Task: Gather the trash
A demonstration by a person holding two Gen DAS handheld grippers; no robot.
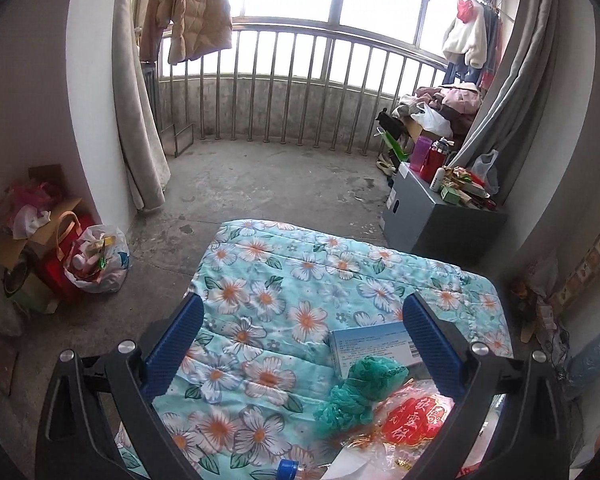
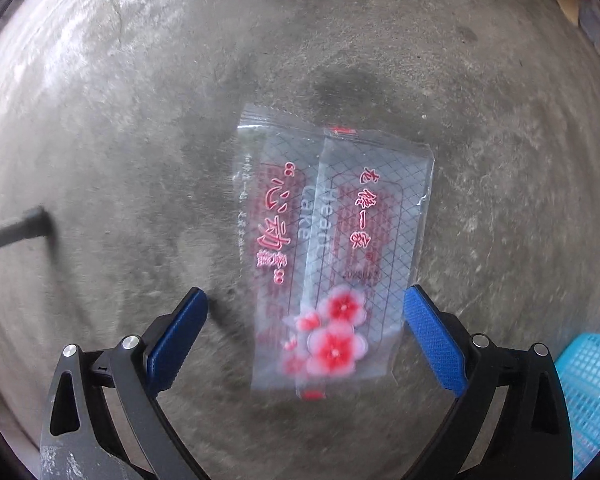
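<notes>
In the right wrist view a clear plastic snack wrapper [image 2: 332, 248] with red writing and pink flowers lies flat on the concrete floor. My right gripper [image 2: 306, 336] is open and empty, pointing down, with its blue fingers on either side of the wrapper's near end. In the left wrist view my left gripper [image 1: 300, 340] is open and empty above a floral quilt [image 1: 284, 292]. On the quilt near its right finger lie a light blue box [image 1: 370, 346], a green crumpled net [image 1: 356, 390], a red-and-gold wrapper [image 1: 414, 422] and a blue bottle cap [image 1: 287, 470].
A light blue mesh basket [image 2: 592, 392] sits at the right edge of the right wrist view. A black rod [image 2: 16, 232] crosses the left. In the left wrist view, a full plastic bag [image 1: 98, 260] and boxes stand at the left wall; a grey cluttered cabinet [image 1: 440, 216] stands at right.
</notes>
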